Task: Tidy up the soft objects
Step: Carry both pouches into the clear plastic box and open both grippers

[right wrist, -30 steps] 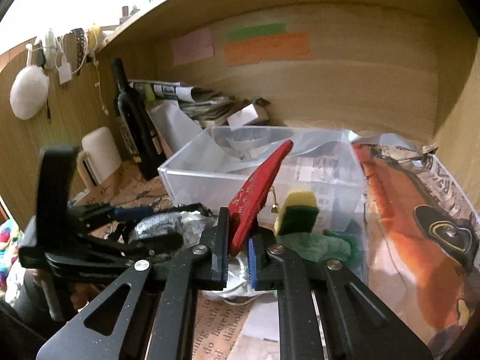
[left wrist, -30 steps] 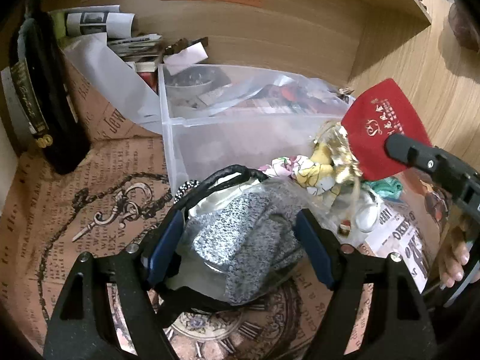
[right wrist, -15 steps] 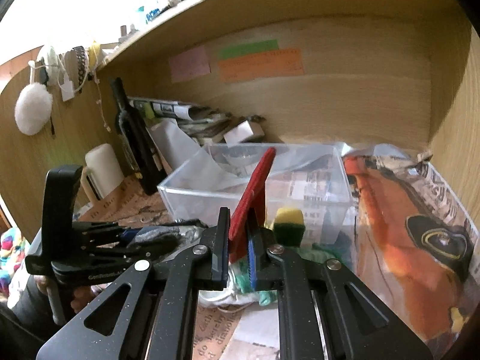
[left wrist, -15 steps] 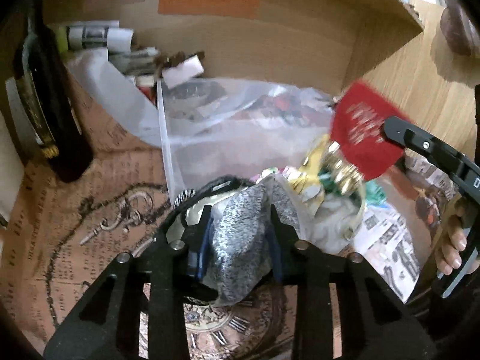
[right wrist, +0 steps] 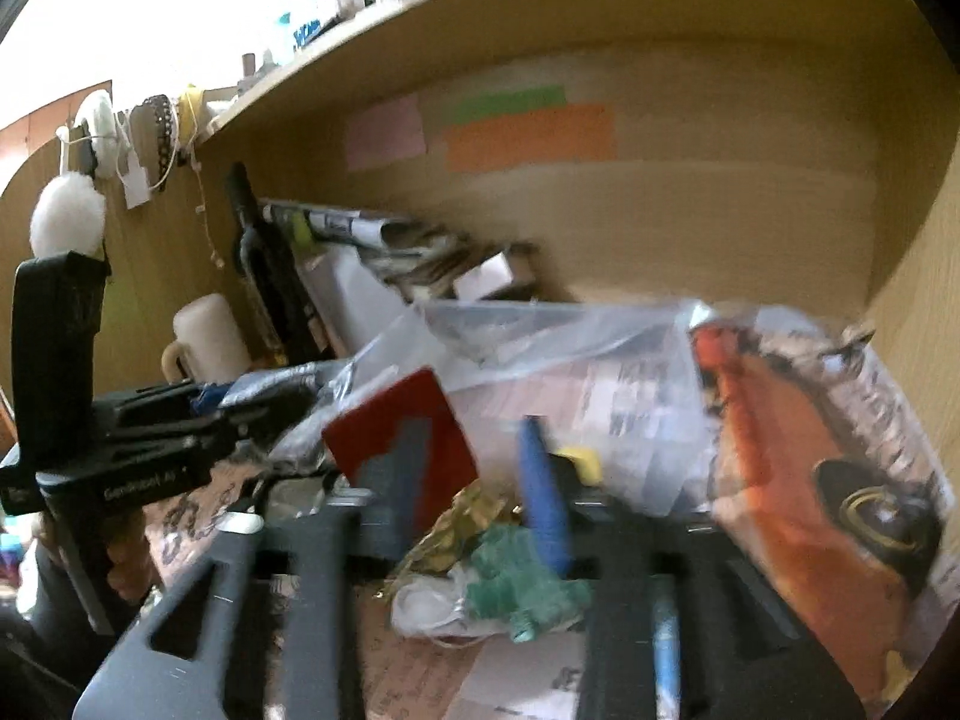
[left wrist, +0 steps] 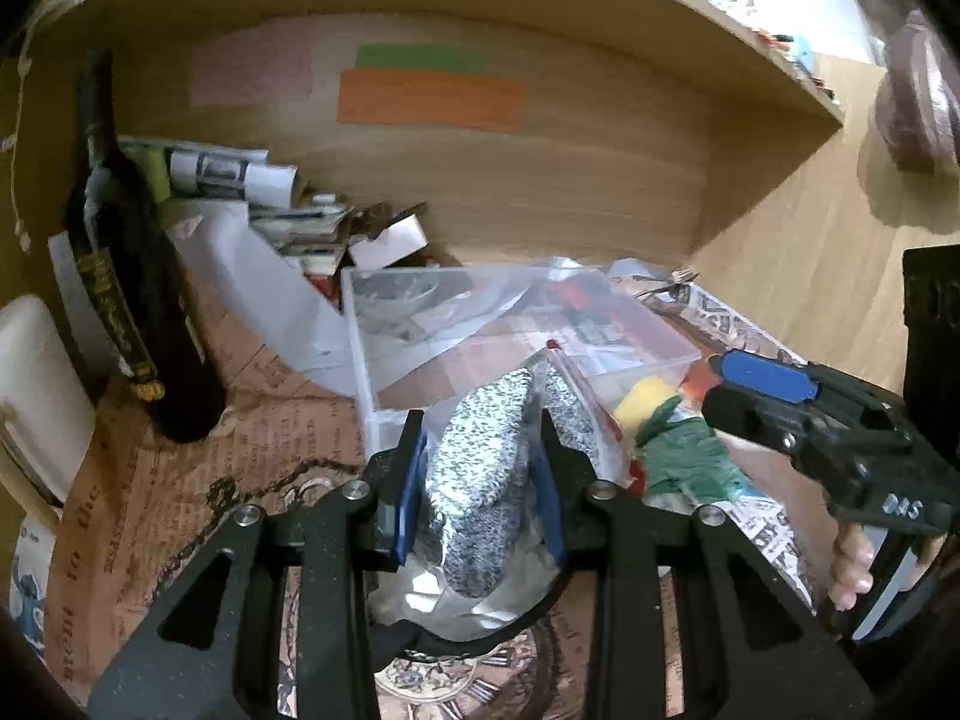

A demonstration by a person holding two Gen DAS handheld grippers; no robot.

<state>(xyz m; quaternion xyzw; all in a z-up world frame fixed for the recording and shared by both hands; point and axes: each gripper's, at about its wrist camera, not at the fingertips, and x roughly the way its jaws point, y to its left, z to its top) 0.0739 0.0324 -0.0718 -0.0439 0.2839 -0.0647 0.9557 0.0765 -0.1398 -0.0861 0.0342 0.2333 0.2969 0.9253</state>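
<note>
My left gripper (left wrist: 477, 483) is shut on a grey speckled soft item in a clear bag (left wrist: 480, 480) and holds it up in front of the clear plastic bin (left wrist: 384, 312). My right gripper (right wrist: 477, 480) is open; the red cloth pouch (right wrist: 390, 420) sits loose by its left finger, over the bin's front edge (right wrist: 540, 372). Whether the pouch still touches the finger is blurred. A yellow-green sponge (left wrist: 651, 405) and green cloth (right wrist: 522, 582) lie below the right gripper, which also shows in the left wrist view (left wrist: 762, 384).
A dark wine bottle (left wrist: 129, 300) stands at the left beside a white mug (right wrist: 207, 336). Rolled papers and boxes (left wrist: 288, 210) fill the back corner. The wooden shelf wall (left wrist: 810, 252) closes in on the right. Newspaper covers the surface.
My right gripper opened and the red pouch came free of its jaws. My left gripper, shut on the grey bagged item half a second ago, lifted it higher toward the bin.
</note>
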